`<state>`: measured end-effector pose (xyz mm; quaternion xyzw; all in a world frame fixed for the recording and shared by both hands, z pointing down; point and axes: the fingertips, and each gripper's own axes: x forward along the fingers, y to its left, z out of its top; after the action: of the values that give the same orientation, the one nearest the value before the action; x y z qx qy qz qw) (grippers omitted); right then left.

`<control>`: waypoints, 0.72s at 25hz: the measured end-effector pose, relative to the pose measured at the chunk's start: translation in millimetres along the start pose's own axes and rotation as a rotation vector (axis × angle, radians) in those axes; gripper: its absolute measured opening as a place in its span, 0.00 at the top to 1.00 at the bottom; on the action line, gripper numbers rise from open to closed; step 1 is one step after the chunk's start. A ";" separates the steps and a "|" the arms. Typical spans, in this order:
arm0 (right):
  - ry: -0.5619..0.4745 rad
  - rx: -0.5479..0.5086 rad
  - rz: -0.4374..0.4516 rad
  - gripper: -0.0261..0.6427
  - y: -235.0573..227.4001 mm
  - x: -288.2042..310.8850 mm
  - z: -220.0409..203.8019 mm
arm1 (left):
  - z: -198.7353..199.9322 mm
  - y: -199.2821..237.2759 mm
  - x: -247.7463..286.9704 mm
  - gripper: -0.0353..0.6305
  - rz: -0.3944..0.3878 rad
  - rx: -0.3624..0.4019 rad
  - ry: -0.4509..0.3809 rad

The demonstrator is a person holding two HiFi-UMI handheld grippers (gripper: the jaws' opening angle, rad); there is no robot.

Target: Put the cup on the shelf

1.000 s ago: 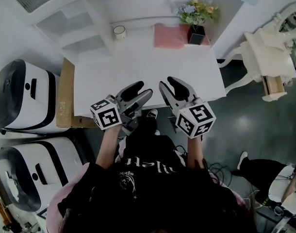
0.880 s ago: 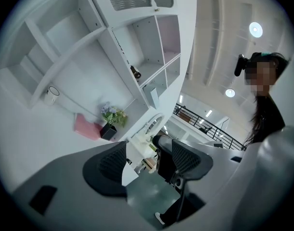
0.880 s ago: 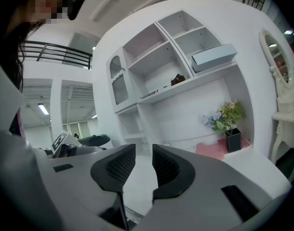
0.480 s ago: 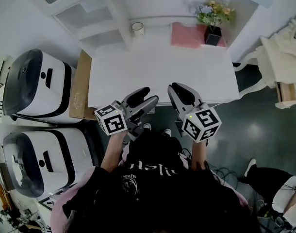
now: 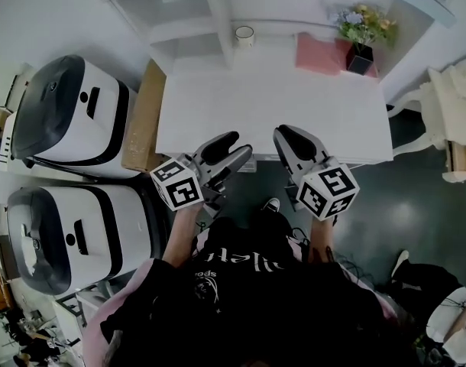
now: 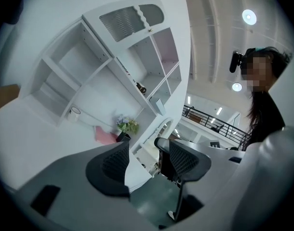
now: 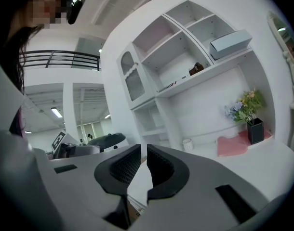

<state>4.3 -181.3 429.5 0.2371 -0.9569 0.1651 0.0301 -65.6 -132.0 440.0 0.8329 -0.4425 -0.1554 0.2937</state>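
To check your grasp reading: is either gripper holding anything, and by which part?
Nothing is held. The left gripper, its fingers having just closed a little, is open and empty; the right gripper is shut on nothing.

Head view looks steeply down; the 2 gripper views face level, sharing the shelf point(image 7: 180, 49).

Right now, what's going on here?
A person holds a two-jaw gripper in each hand at the near edge of the white table. The left gripper is open, its jaws having just closed in a little, with nothing between them. The right gripper is shut and empty. The cup stands untouched at the far side of the table, next to the shelf unit, well away from both grippers.
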 end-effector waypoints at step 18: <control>0.008 0.018 -0.047 0.86 192.6 32.6 -68.7 | -2.9 17.3 -203.8 0.80 -0.043 0.001 -0.011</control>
<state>-115.3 -12.7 440.7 0.2594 -0.9493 0.1738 0.0357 -189.5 30.3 452.9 0.8416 -0.4261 -0.1661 0.2872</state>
